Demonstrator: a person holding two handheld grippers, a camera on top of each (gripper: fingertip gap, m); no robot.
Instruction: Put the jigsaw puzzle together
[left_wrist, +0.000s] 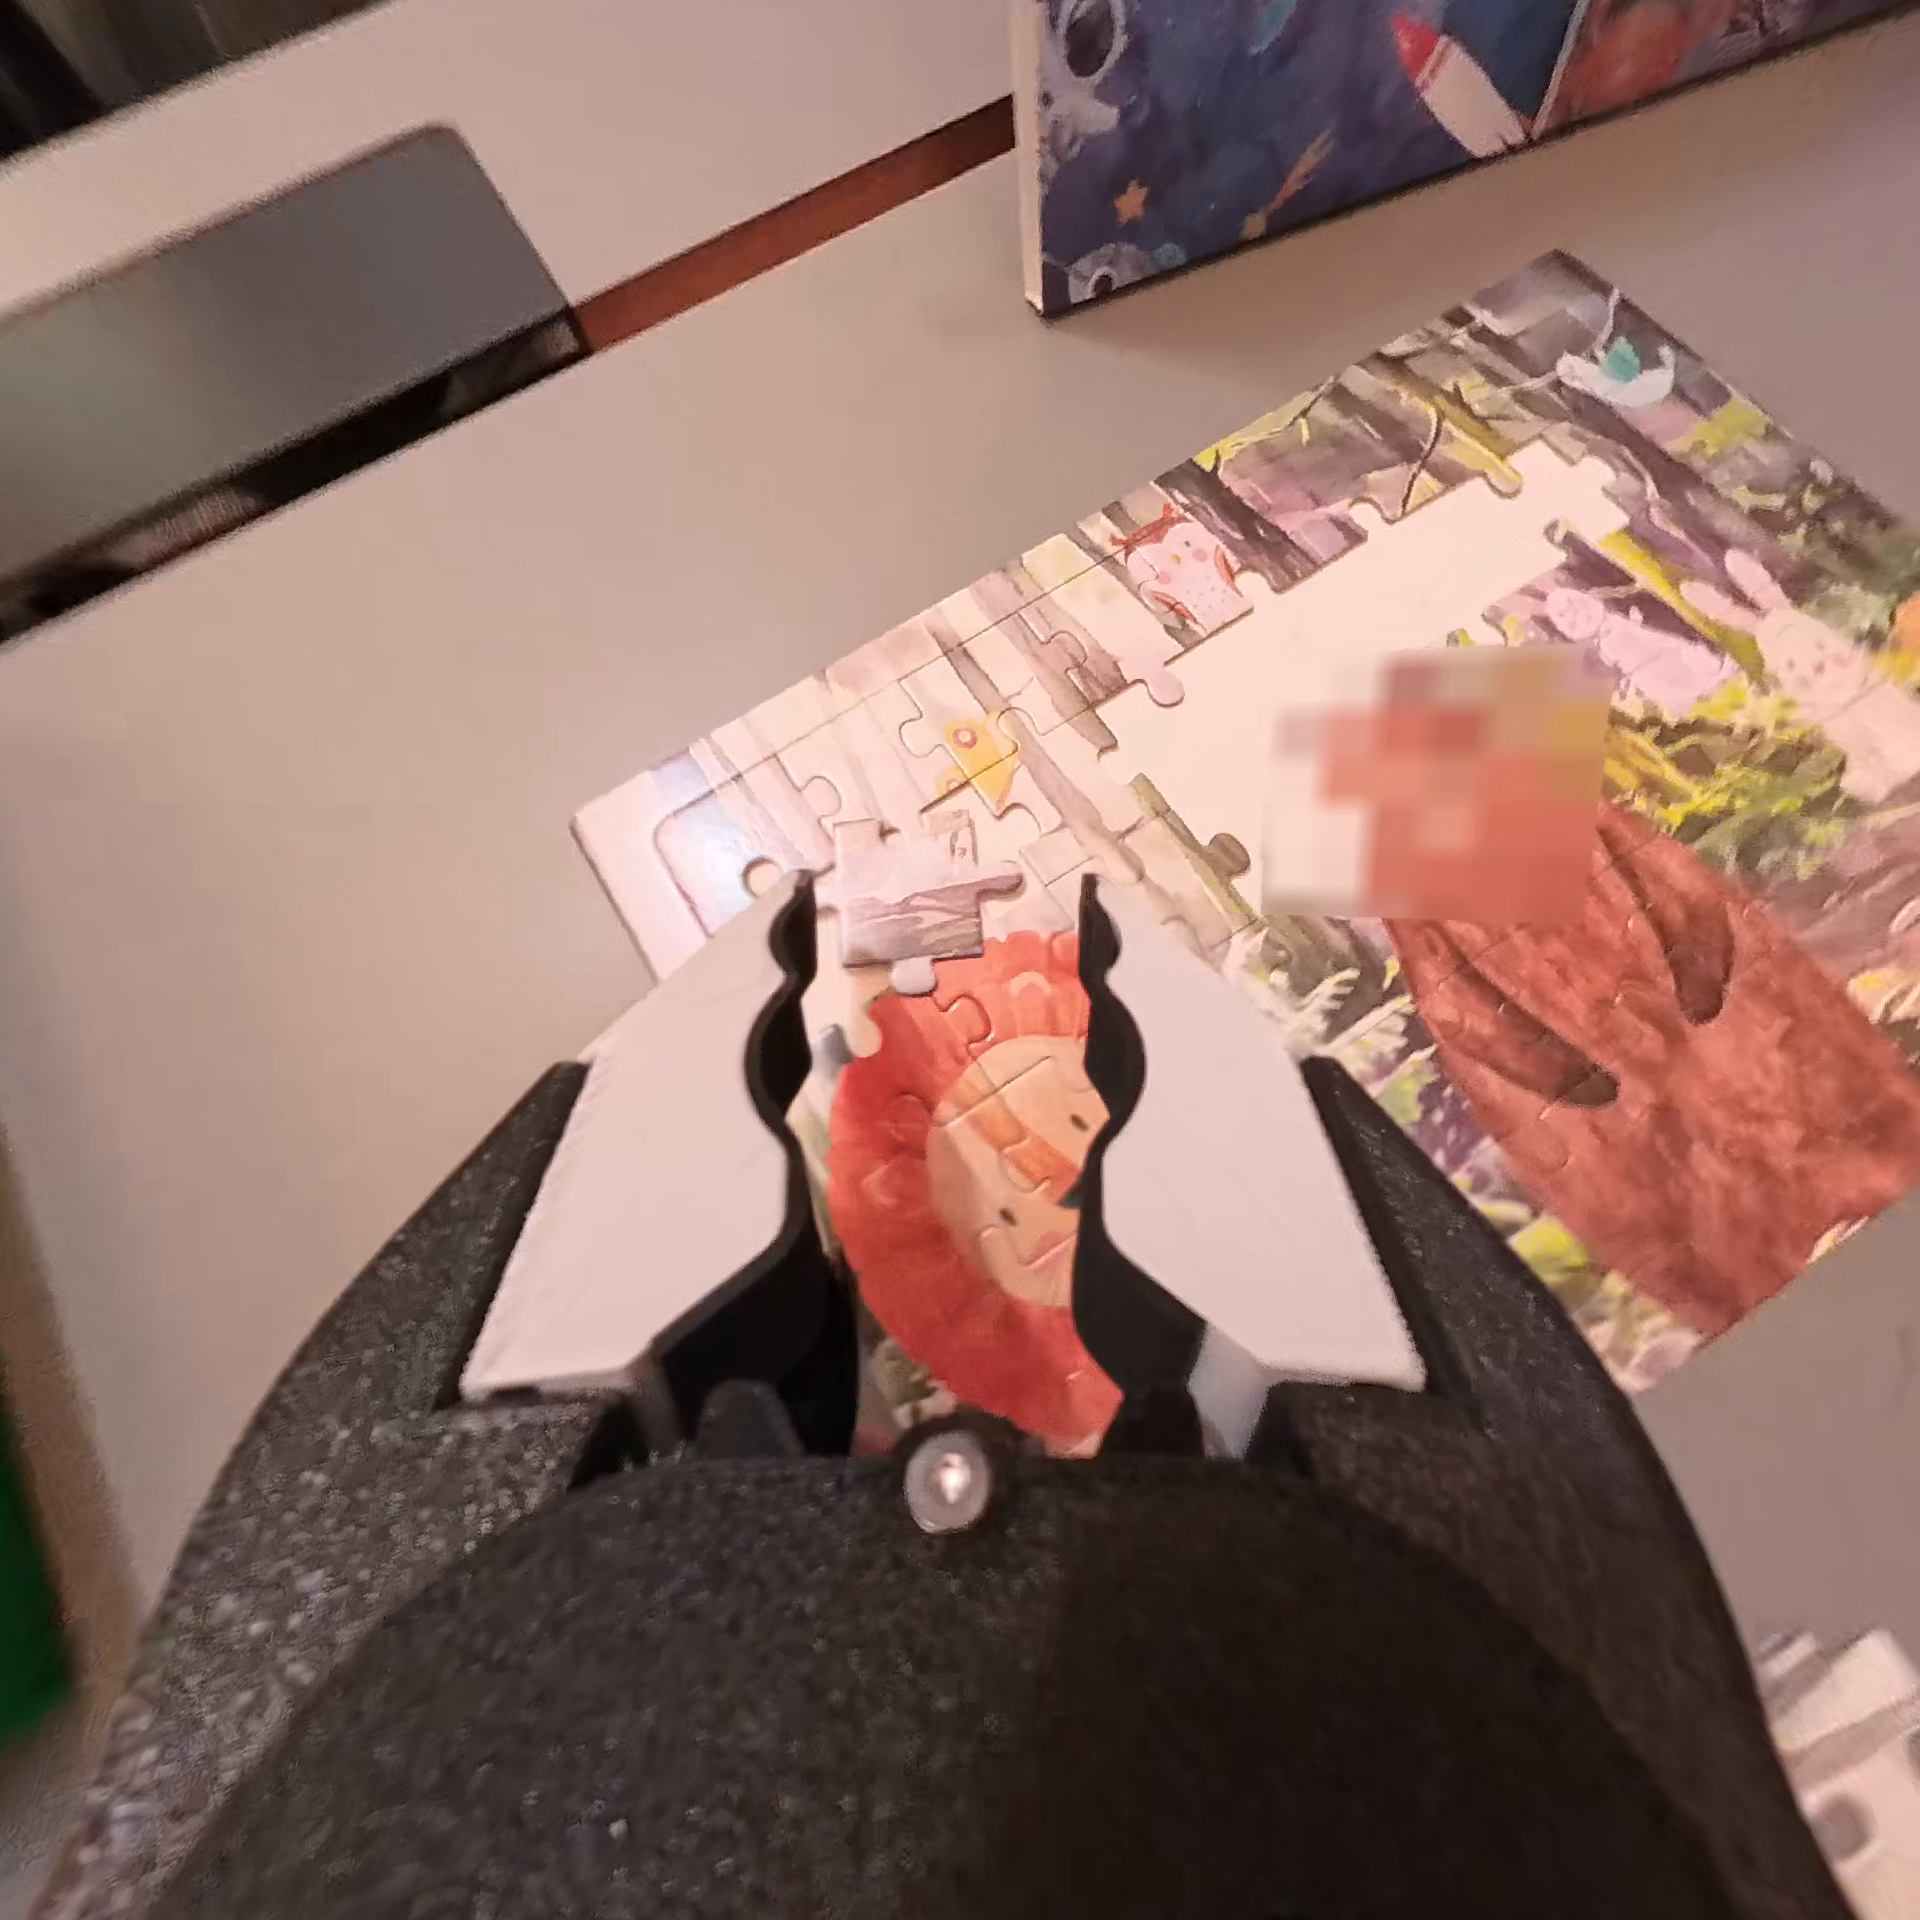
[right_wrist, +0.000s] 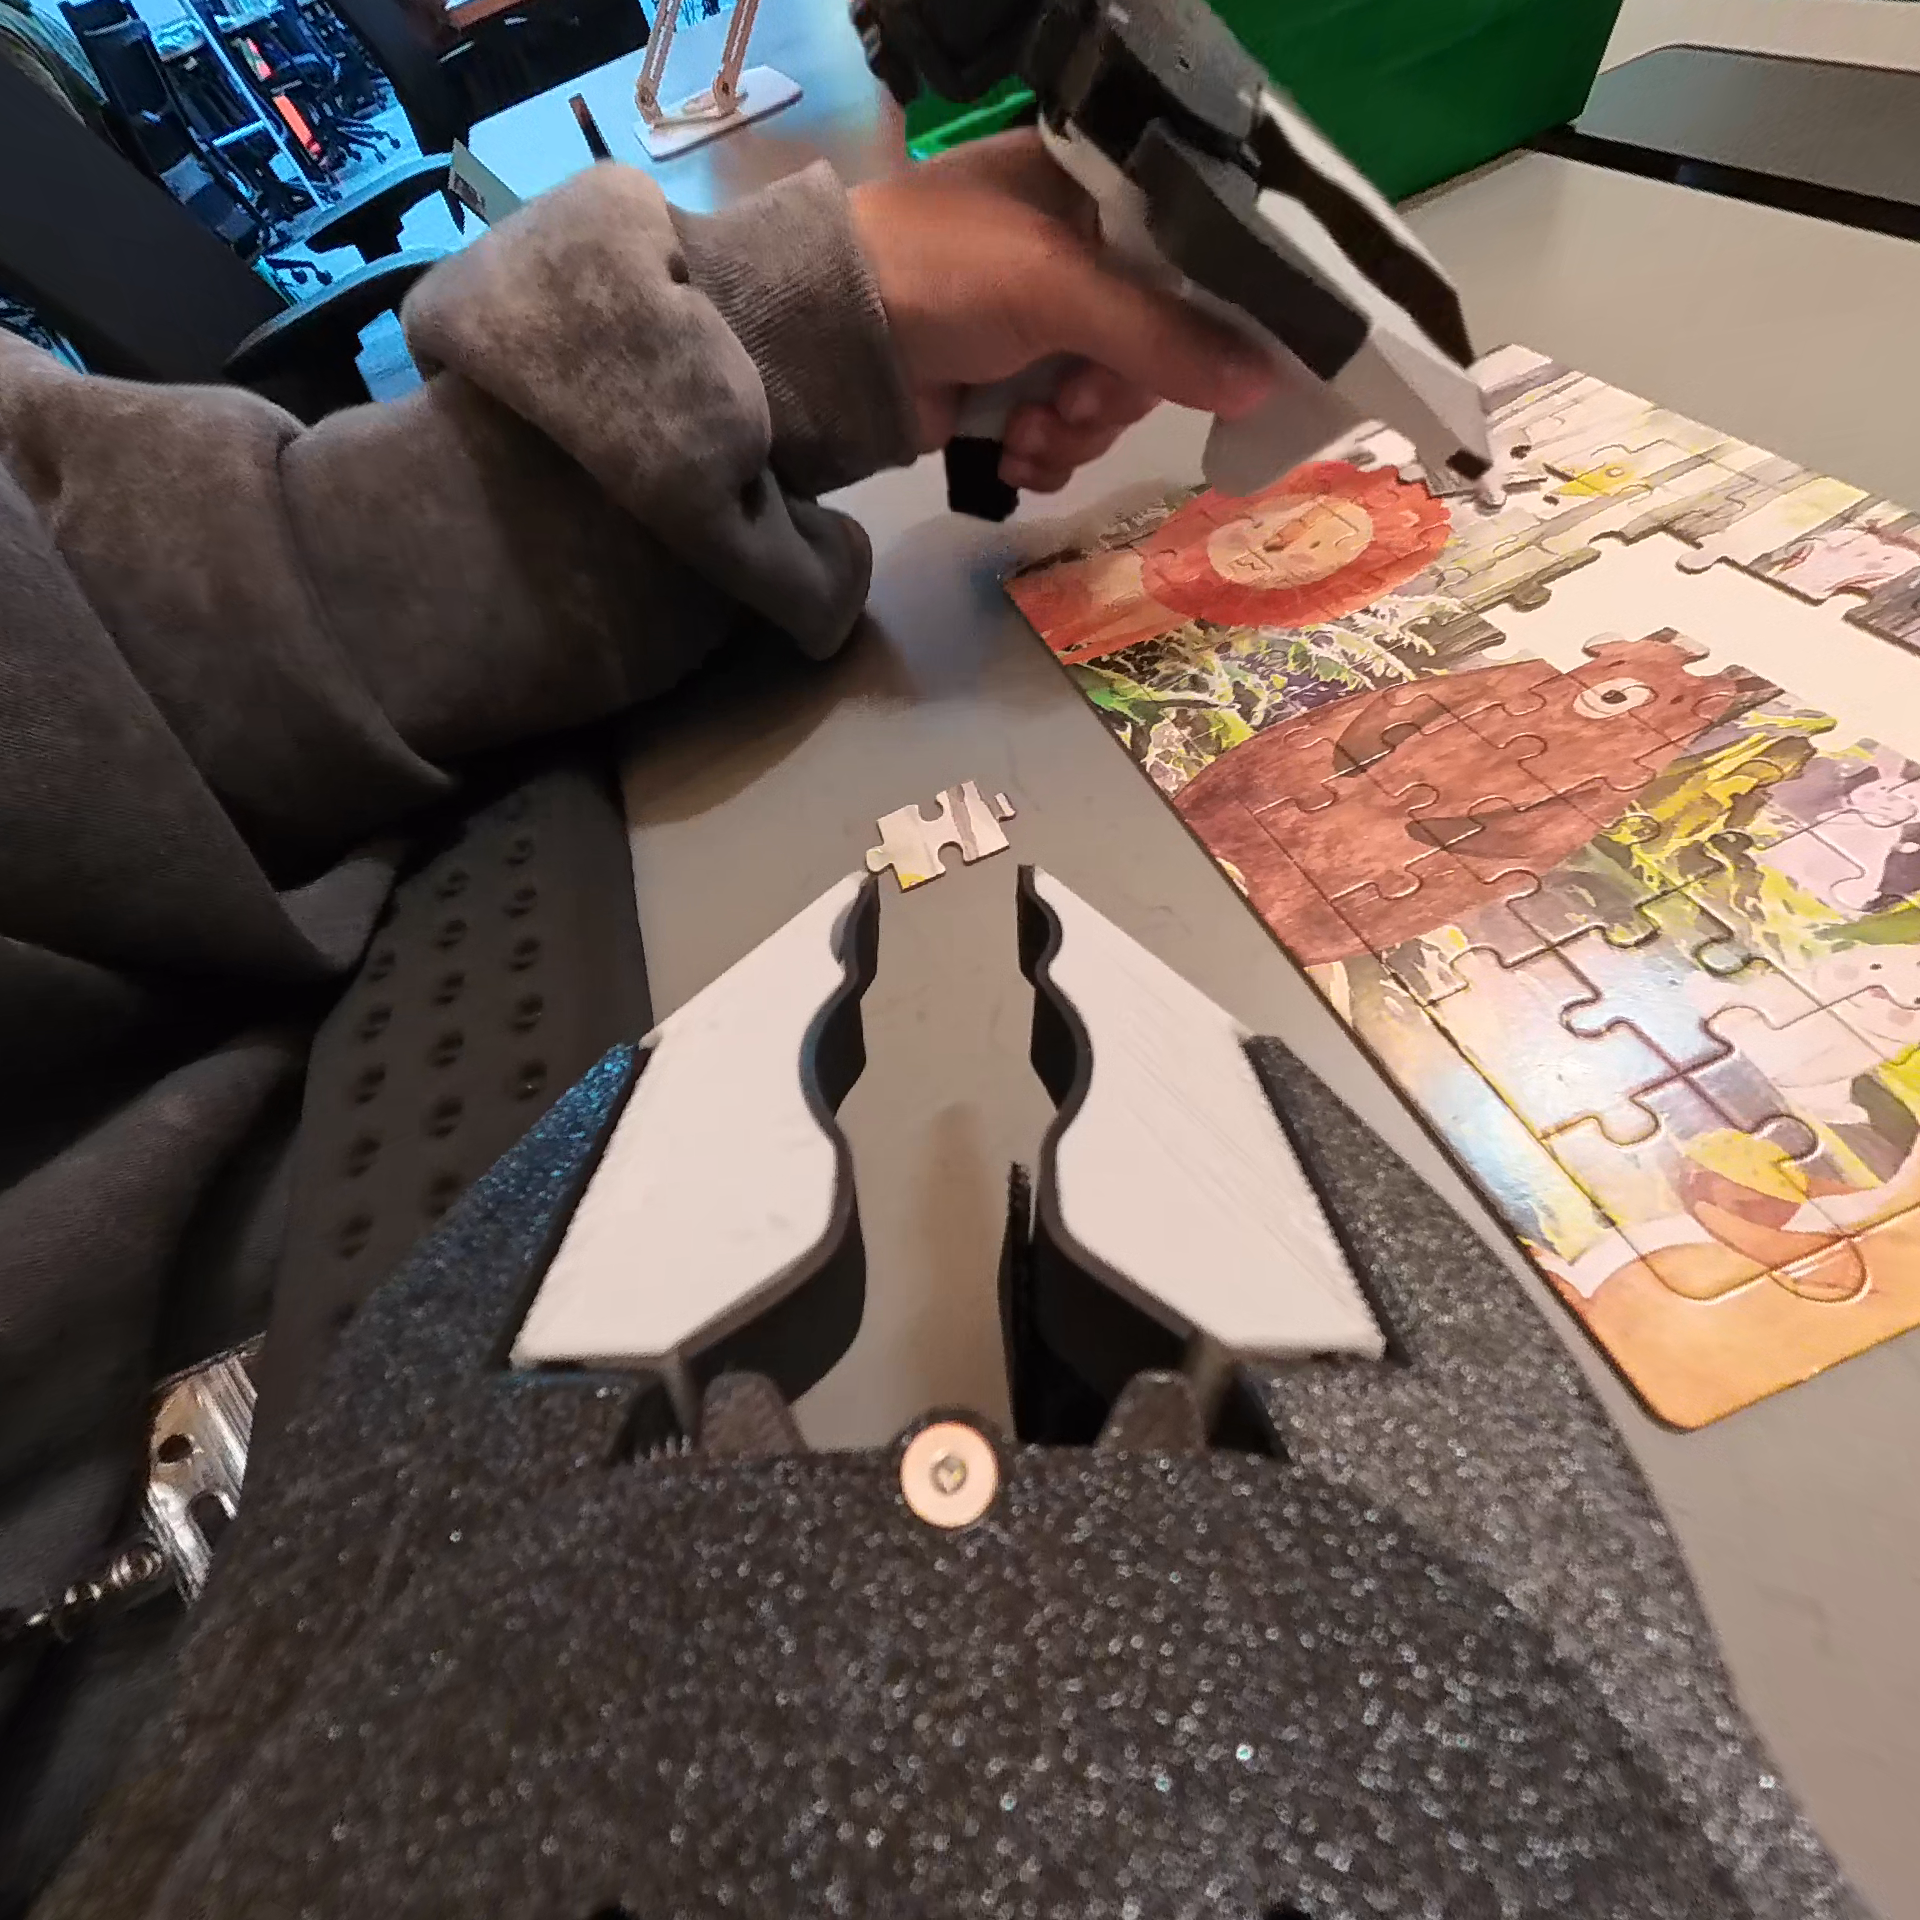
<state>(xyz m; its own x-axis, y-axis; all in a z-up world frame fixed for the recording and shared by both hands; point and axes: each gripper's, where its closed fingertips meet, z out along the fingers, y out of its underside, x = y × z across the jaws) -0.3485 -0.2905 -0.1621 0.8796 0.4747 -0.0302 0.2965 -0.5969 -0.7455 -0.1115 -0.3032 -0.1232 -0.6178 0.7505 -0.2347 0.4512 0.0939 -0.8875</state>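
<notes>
A half-built jigsaw puzzle (right_wrist: 1538, 883) lies flat on a grey table (right_wrist: 790, 665). Above its lion picture, the left gripper (left_wrist: 940, 904) hovers, jaws apart, a grey piece (left_wrist: 920, 914) lying between its tips. Beside the puzzle's near edge, the right gripper (right_wrist: 945, 899) rests with jaws parted just behind a loose piece (right_wrist: 940, 836).
</notes>
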